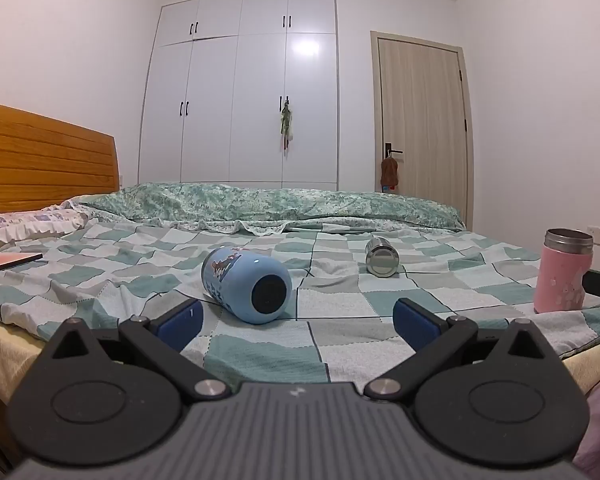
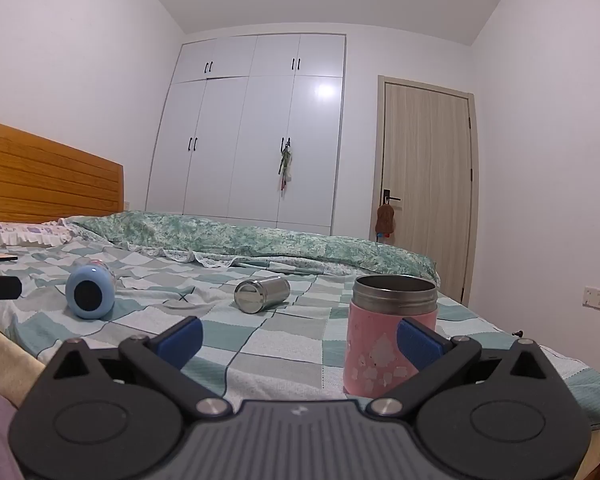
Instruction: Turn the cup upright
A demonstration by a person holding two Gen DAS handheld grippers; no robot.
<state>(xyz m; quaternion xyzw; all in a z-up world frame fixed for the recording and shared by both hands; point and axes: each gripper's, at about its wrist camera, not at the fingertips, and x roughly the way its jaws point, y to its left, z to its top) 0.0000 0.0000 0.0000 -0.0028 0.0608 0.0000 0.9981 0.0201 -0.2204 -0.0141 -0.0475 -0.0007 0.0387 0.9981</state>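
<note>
So, three cups on the bed, counted: one blue, one steel, one pink. Blue cup lies on its side on the checked sheet, dark round base facing my left gripper, just ahead of and between its fingers, not touching either. Steel cup also on its side, farther back and to the right of the blue one, shiny base toward the camera. Pink cup stands upright near the right edge of the bed, steel rim on top, mouth open.

Left fingers spread wide, nothing between them. Right gripper fingers also spread wide, holding nothing; the pink cup sits just beside my right finger, which overlaps its lower side in the right wrist view. Cannot tell if they touch. From that view the blue cup is off to the left and the steel cup is in the middle, well apart from each other.

Two cups down, one up. Two blue-padded fingers per gripper, four in all.

Other stuff: one wooden headboard, one green floral duvet bunched across the far side, one white wardrobe, one door.
</note>
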